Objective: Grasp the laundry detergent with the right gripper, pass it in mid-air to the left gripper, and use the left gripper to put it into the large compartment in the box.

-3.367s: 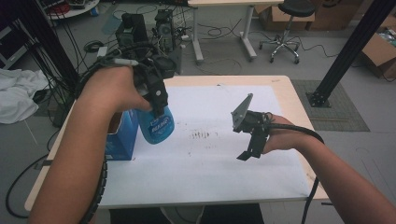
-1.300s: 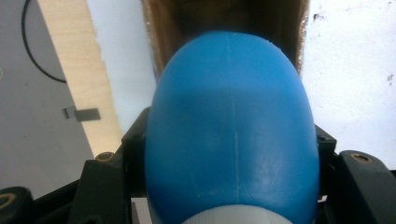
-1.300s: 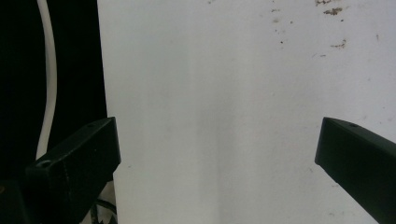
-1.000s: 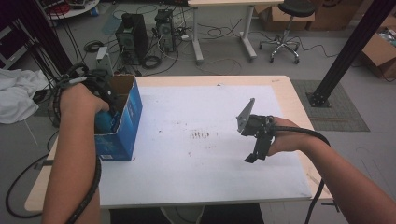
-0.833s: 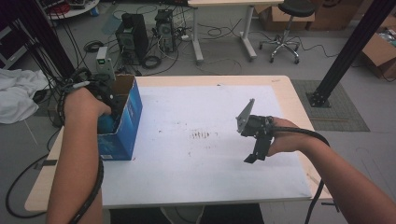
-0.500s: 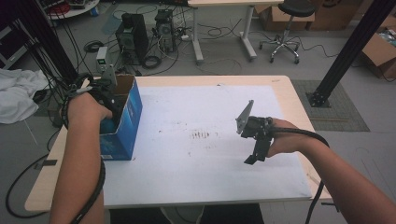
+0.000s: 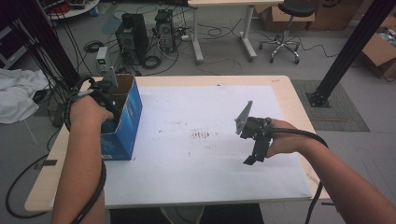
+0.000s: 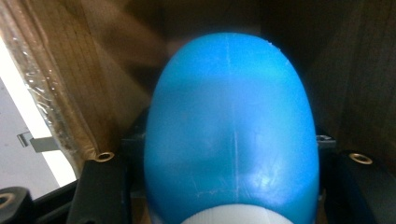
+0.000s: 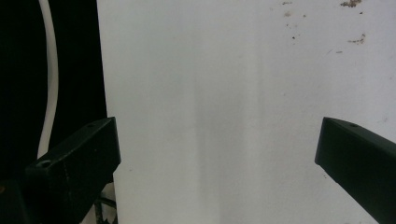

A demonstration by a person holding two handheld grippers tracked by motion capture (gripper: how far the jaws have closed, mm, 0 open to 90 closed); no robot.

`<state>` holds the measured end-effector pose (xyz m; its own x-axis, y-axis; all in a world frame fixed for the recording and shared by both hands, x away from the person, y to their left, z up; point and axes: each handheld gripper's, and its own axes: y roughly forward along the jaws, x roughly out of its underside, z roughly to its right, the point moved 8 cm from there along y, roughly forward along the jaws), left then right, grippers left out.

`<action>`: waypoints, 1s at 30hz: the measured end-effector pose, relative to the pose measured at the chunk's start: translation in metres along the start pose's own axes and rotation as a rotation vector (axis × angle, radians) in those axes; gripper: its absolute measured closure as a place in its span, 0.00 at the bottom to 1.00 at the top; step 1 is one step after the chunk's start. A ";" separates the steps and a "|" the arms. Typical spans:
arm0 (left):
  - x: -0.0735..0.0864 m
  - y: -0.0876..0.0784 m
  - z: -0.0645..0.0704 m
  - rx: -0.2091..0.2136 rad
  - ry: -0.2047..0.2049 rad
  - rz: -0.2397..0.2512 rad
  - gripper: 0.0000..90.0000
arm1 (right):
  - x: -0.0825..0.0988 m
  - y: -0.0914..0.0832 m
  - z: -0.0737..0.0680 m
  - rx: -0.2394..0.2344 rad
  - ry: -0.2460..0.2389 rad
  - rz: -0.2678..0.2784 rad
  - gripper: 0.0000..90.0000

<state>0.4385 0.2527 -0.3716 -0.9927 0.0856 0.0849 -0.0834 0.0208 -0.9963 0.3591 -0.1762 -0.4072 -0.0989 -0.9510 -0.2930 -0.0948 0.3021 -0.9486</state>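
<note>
left gripper [image 7: 109, 100] at 9 o'clock of the table [image 7: 280, 88], down inside the box [image 7: 128, 116], jaws clamped on the bottle [image 8: 231, 135]. bottle sits in the box between its brown walls. smooth rounded blue plastic, stiff, looks slippery, likely some liquid weight; best hold is across the narrower part by the white cap, not the fat belly. right gripper [image 7: 252, 147] at 3 o'clock over the white sheet [image 9: 233, 93], jaws spread, nothing in them.
</note>
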 end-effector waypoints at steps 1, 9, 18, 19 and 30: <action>0.000 0.000 0.000 -0.001 -0.002 0.002 0.44 | 0.000 0.000 0.000 0.001 0.001 -0.002 0.00; 0.000 0.000 0.001 -0.006 -0.015 0.005 0.43 | 0.000 -0.001 0.001 0.004 -0.003 -0.005 0.00; 0.000 0.000 0.002 0.004 -0.022 0.016 0.43 | 0.002 -0.001 0.001 0.009 -0.003 0.000 0.00; 0.000 0.000 0.002 0.015 -0.026 0.017 0.42 | 0.002 -0.001 0.000 0.009 0.001 0.001 0.00; 0.002 -0.006 0.002 0.021 -0.034 0.017 0.35 | 0.002 0.000 0.000 0.009 -0.004 0.005 0.00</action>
<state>0.4368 0.2505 -0.3657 -0.9964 0.0517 0.0673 -0.0675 -0.0011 -0.9977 0.3584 -0.1782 -0.4074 -0.0957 -0.9496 -0.2985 -0.0855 0.3066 -0.9480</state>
